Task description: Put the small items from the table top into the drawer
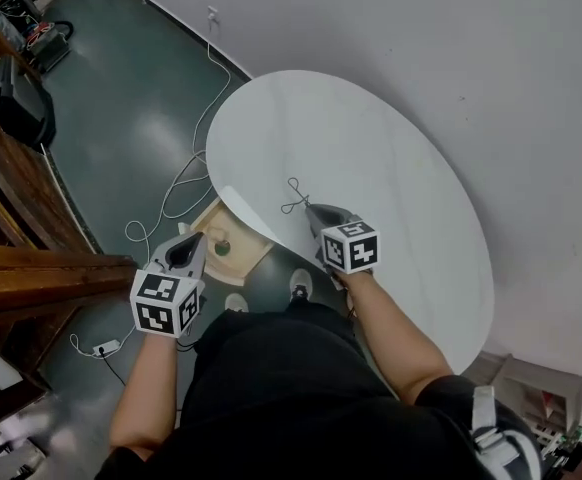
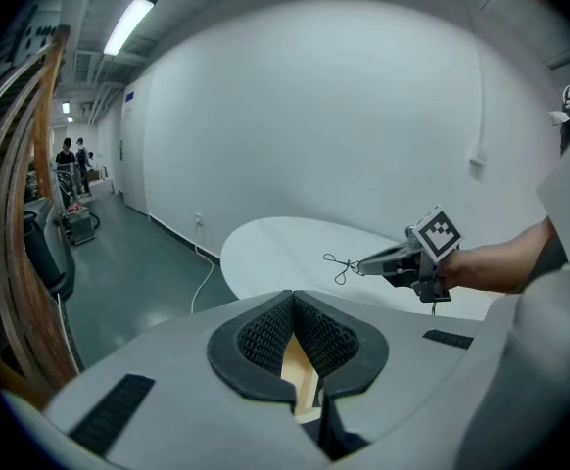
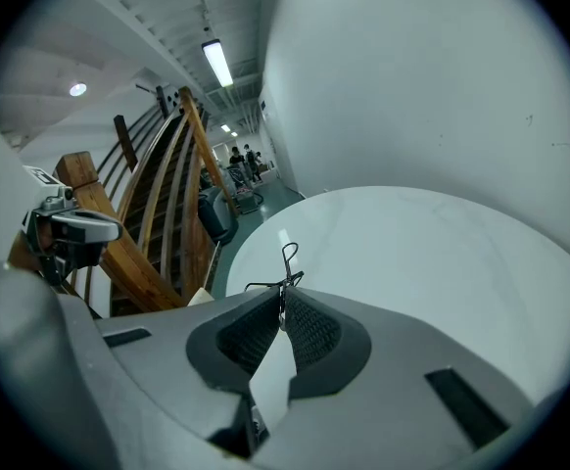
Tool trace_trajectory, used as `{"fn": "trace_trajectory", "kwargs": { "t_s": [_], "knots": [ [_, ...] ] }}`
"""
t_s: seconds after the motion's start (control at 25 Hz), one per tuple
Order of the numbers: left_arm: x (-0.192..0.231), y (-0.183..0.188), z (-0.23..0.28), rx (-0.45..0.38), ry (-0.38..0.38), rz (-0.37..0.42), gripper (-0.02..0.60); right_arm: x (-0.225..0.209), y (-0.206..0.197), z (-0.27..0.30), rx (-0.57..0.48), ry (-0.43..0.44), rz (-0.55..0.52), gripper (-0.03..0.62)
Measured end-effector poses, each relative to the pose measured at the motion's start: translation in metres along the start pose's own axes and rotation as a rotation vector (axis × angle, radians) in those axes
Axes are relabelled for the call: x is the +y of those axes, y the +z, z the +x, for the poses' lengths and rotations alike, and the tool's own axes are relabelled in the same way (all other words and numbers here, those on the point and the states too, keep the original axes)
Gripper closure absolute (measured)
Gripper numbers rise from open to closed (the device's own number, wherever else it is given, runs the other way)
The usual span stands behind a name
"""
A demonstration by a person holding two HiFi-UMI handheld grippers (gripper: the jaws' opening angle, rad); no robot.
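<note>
My right gripper (image 1: 309, 209) is shut on a thin black wire clip (image 1: 293, 200), held just above the near-left edge of the round white table (image 1: 391, 158). In the right gripper view the wire clip (image 3: 285, 265) sticks out from the pinched pads (image 3: 295, 323). The left gripper view shows that right gripper (image 2: 363, 265) with the clip (image 2: 340, 266) dangling at its tip. My left gripper (image 1: 192, 239) hovers by the open wooden drawer (image 1: 239, 259) under the table edge; its jaws (image 2: 292, 300) touch at the tips with nothing between them. A small round item (image 1: 220, 247) lies in the drawer.
White cables (image 1: 176, 193) and a power strip (image 1: 106, 348) lie on the dark green floor left of the table. A wooden stair rail (image 1: 31, 268) runs along the left. A white wall backs the table. My shoes (image 1: 299, 290) stand at the table's front.
</note>
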State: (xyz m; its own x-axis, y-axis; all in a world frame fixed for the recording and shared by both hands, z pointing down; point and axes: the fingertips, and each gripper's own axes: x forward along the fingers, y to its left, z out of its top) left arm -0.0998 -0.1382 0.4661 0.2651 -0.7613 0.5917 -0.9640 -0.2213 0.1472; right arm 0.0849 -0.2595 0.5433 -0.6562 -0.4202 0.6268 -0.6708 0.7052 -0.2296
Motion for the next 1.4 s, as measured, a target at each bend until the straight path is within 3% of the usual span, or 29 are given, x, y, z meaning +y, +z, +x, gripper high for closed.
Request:
{"fn": "trace_trajectory", "kwargs": {
  "t_s": [0.24, 0.6, 0.84, 1.12, 1.4],
  "knots": [
    [0.018, -0.024, -0.021, 0.016, 0.014, -0.025, 0.566, 0.06, -0.01, 0.016, 0.024, 0.077, -0.029, 0.572],
    [0.038, -0.055, -0.045, 0.02, 0.049, -0.072, 0.566, 0.127, -0.035, 0.046, 0.112, 0.162, -0.166, 0.572],
    [0.048, -0.076, -0.056, 0.024, 0.073, -0.114, 0.566, 0.159, -0.078, 0.078, 0.257, 0.211, -0.346, 0.572],
    [0.052, -0.092, -0.058, 0.037, 0.084, -0.148, 0.566, 0.152, -0.142, 0.125, 0.46, 0.203, -0.483, 0.572],
    [0.055, -0.103, -0.059, 0.054, 0.09, -0.172, 0.566, 0.146, -0.183, 0.163, 0.625, 0.215, -0.32, 0.572]
  ]
}}
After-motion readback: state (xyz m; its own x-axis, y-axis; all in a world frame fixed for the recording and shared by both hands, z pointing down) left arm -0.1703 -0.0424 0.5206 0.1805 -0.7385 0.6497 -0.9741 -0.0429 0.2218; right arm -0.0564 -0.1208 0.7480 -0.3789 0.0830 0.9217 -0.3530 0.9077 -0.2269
